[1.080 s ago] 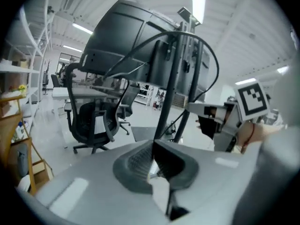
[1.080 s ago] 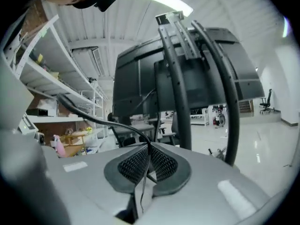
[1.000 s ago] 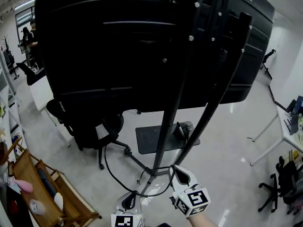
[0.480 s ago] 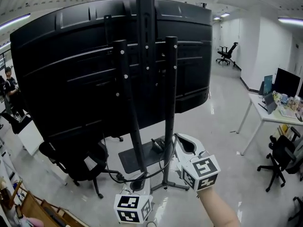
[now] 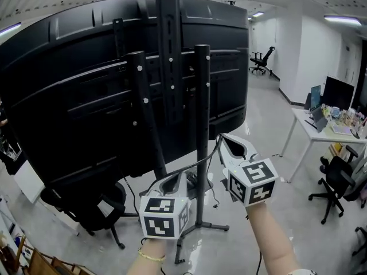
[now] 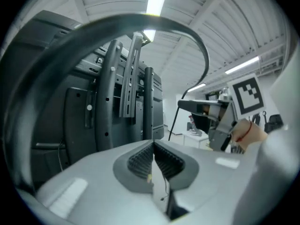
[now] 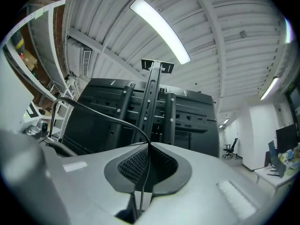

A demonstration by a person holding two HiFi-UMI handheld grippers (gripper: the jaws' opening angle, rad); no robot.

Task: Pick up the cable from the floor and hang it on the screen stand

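— Black cable [image 7: 97,112]: where is it?
— Strung between both tongs, raised before the stand [image 5: 200,125] at twelve o'clock.
— And the tongs?
— Left tongs [image 6: 153,144] and right tongs [image 7: 149,145] each pinch it, jaws nearly together.

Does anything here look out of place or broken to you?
Nothing looks broken or spilled. The one odd thing is the black cable. It runs loose through the air, held up between the left gripper and the right gripper, close behind the screen stand but not hung on it.
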